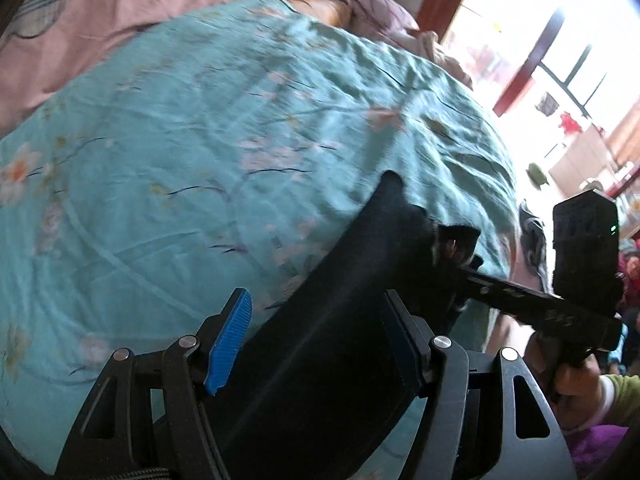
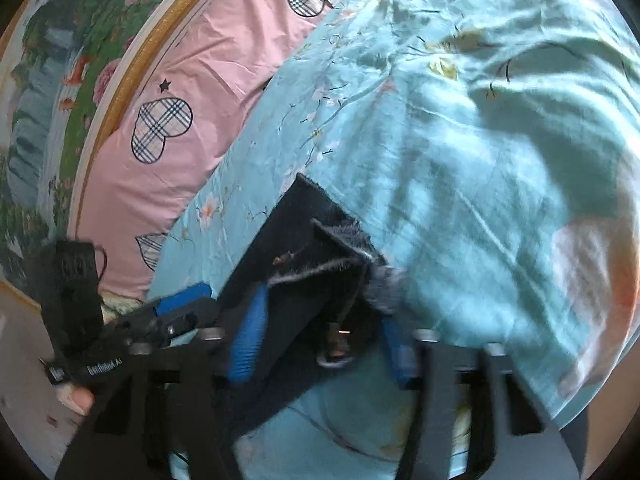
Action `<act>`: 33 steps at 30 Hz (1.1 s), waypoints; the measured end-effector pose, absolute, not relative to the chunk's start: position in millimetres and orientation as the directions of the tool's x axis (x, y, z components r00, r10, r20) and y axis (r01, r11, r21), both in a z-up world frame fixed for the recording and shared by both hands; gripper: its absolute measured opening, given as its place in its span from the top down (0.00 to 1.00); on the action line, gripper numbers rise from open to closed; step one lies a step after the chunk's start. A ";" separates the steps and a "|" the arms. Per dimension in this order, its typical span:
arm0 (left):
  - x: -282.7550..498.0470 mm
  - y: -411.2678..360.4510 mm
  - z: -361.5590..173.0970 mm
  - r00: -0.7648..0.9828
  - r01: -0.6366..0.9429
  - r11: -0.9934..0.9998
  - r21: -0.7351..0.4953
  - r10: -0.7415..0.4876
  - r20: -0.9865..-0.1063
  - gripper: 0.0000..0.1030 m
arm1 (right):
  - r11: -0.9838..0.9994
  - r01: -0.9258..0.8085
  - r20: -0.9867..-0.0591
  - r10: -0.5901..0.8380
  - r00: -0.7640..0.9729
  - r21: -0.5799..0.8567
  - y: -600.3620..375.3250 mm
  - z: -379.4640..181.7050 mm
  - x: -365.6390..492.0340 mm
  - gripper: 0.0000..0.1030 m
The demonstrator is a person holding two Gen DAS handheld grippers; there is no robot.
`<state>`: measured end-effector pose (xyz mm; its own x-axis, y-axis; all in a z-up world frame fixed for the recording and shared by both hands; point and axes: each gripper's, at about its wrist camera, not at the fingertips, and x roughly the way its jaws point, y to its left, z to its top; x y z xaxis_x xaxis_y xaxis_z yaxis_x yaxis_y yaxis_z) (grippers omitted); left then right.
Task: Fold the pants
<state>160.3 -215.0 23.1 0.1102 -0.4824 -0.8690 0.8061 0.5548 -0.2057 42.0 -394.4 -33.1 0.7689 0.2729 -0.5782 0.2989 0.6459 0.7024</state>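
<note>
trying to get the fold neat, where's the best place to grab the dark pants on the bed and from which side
Probably the dark pants at their raised, frayed end, coming over the near edge of the teal bedspread: that end stands up off the cover, so the jaws can straddle it.

Teal floral bedspread (image 1: pixel 200 140), pink heart-print pillow (image 2: pixel 168 120), gold-framed painting (image 2: pixel 60 80).

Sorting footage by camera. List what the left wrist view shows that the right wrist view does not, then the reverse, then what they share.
Left wrist only: a bright window and a mauve pillow.
Right wrist only: a gold-framed picture and plaid hearts on the pink pillow.
Both: the dark pants between blue-padded fingers, the teal floral bedspread, and the other hand's gripper.
</note>
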 end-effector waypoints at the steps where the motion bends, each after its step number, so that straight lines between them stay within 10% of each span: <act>1: 160.6 -222.6 20.8 0.090 0.815 0.539 -0.213 -0.481 -0.872 0.35 | 0.647 0.294 -0.578 0.281 0.766 0.704 -397.5 -36.5 40.6 0.81; 12: 169.9 -282.3 -10.4 -0.094 0.851 0.424 -0.310 -0.457 -0.885 0.39 | 0.635 0.182 -0.493 0.357 0.793 0.751 -407.9 -50.2 13.6 0.88; 16: 172.5 -286.4 -10.2 -0.144 0.840 0.395 -0.372 -0.499 -0.855 0.79 | 0.651 0.164 -0.493 0.362 0.791 0.741 -404.8 -48.7 16.7 0.89; 19: 172.4 -283.3 -8.0 -0.140 0.836 0.393 -0.383 -0.522 -0.841 0.86 | 0.646 0.157 -0.487 0.372 0.790 0.747 -405.3 -49.3 17.9 0.89; 33: 156.7 -248.9 34.3 -0.052 0.847 0.394 -0.358 -0.608 -0.792 0.89 | 0.658 0.059 -0.422 0.409 0.809 0.751 -398.1 -25.4 20.2 0.89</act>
